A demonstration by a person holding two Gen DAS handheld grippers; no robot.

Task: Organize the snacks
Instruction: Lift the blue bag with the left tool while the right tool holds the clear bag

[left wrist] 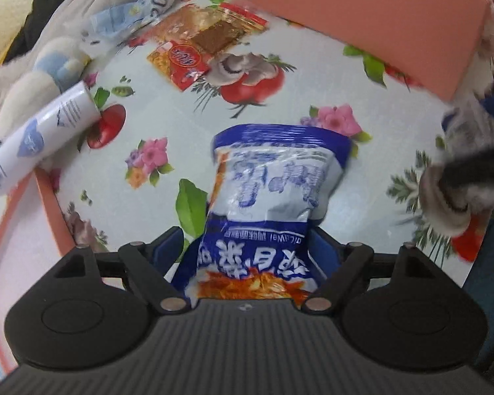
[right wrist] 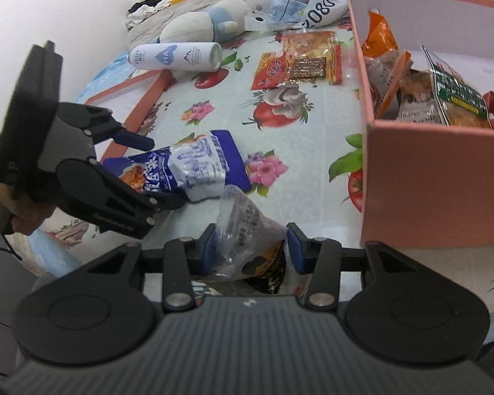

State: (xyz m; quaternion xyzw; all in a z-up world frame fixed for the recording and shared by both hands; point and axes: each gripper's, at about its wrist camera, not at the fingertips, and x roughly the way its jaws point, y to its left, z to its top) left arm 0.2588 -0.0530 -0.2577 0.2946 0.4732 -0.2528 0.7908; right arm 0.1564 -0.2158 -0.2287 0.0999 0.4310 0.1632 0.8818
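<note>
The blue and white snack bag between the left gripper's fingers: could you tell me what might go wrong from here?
The left gripper stands open around the blue and white snack bag, low on one end, so once closed the puffy bag could pivot or slip out.

The right gripper already holds a clear snack packet close by; the two could bump.

The pink box already looks crowded, so added bags may spill over its wall.

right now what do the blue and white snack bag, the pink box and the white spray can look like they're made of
Blue and white snack bag: thin plastic film, glossy; it crinkles and shows glare.
Pink box: likely cardboard with a matte pink outside and white inside; flat stiff walls, sharp folded edges.
White spray can: probably metal with a smooth printed coating, though plastic cannot be ruled out; rigid cylinder with soft sheen.
</note>
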